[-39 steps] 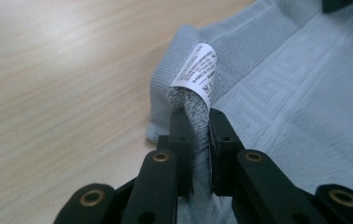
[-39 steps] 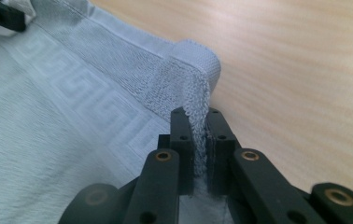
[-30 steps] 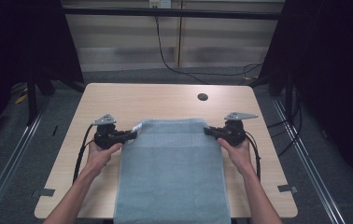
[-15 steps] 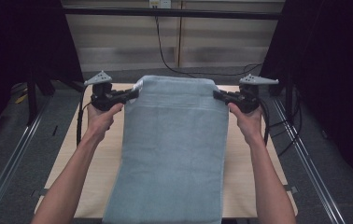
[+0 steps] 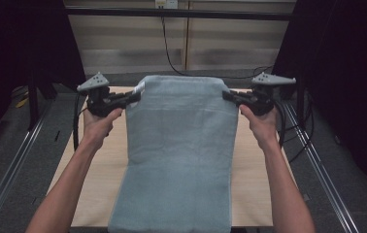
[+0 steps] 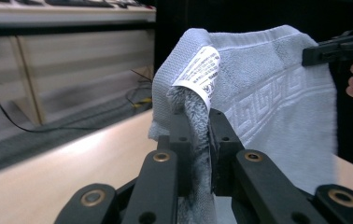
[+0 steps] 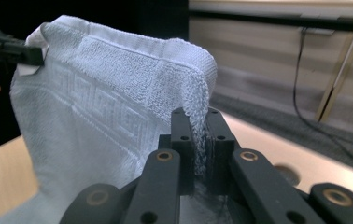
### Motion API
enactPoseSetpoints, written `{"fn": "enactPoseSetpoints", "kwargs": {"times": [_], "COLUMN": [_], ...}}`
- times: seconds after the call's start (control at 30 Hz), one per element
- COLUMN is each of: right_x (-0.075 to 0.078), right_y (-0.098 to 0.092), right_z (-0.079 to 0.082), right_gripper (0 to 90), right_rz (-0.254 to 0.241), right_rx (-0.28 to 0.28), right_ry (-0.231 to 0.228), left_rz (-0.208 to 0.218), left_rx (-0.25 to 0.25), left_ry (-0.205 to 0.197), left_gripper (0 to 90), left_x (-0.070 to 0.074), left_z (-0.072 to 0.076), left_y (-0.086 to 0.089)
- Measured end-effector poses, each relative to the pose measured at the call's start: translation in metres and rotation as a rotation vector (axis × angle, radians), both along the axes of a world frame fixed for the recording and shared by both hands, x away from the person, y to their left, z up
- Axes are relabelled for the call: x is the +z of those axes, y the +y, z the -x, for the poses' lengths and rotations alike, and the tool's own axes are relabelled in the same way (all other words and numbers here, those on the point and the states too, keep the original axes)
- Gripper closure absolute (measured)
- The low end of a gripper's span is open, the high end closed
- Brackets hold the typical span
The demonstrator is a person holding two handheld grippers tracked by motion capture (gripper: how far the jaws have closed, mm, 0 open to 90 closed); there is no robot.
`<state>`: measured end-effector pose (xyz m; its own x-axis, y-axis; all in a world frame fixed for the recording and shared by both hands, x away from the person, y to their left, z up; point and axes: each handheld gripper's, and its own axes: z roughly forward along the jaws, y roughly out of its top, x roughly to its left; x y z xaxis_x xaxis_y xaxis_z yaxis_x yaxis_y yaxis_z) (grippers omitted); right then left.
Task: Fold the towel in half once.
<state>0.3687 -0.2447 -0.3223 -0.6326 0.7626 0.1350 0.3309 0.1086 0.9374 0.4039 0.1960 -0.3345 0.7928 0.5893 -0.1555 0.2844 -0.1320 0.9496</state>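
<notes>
Light blue-grey towel (image 5: 181, 145) hangs stretched between both grippers above the wooden table (image 5: 99, 165); its top edge is up in the air, lower end drapes down over the table's near edge. No containers on the table.

Left gripper (image 5: 132, 95) has the towel's top left corner: jaws nearly closed, pinched on the fabric, w/ the white care label (image 6: 198, 72) sticking up just above the jaws. Right gripper (image 5: 227, 95) has the top right corner, jaws likewise clamped tight on the terry edge. A woven key-pattern band (image 7: 95, 114) runs across the towel just below its top hem.

Table is pale wood w/ a round hole (image 7: 284, 171) near its far edge, on the towel's right. Beyond the table: dark carpet floor, a black cable (image 5: 172, 53) hanging down a light panelled wall, dark curtains either side of the towel.
</notes>
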Motion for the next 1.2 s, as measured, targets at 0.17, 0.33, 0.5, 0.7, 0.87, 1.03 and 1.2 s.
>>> {"fn": "enactPoseSetpoints", "kwargs": {"times": [0.17, 0.33, 0.5, 0.7, 0.87, 1.03, 1.2], "right_x": [-0.018, -0.026, -0.008, -0.03, -0.098, -0.135, -0.162], "right_y": [0.002, 0.008, 0.009, 0.016, 0.025, 0.029, 0.029], "right_z": [0.029, 0.082, 0.116, 0.145, 0.172, 0.19, 0.196], "right_gripper": [84.7, 84.7, 84.7, 84.7, 84.6, 84.4, 84.1], "right_rz": [-0.01, 0.02, 0.007, 0.038, 0.05, 0.094, 0.14], "right_rx": [0.038, 0.1, 0.136, 0.164, 0.189, 0.199, 0.177], "right_ry": [0.006, 0.014, -0.017, 0.044, 0.207, 0.329, 0.41], "left_rz": [0.001, -0.037, 0.011, -0.033, -0.076, -0.189, -0.304], "left_rx": [-0.048, -0.057, -0.074, -0.106, -0.128, -0.213, -0.234], "left_ry": [0.01, -0.025, -0.03, 0.073, 0.203, 0.287, 0.346], "left_gripper": [82.7, 82.7, 82.7, 82.5, 82.2, 81.8, 81.2], "left_x": [-0.021, -0.026, -0.015, -0.056, -0.1, -0.128, -0.155], "left_z": [0.038, 0.092, 0.116, 0.141, 0.144, 0.16, 0.161], "left_y": [0.012, 0.019, 0.027, 0.034, 0.039, 0.031, 0.021]}}
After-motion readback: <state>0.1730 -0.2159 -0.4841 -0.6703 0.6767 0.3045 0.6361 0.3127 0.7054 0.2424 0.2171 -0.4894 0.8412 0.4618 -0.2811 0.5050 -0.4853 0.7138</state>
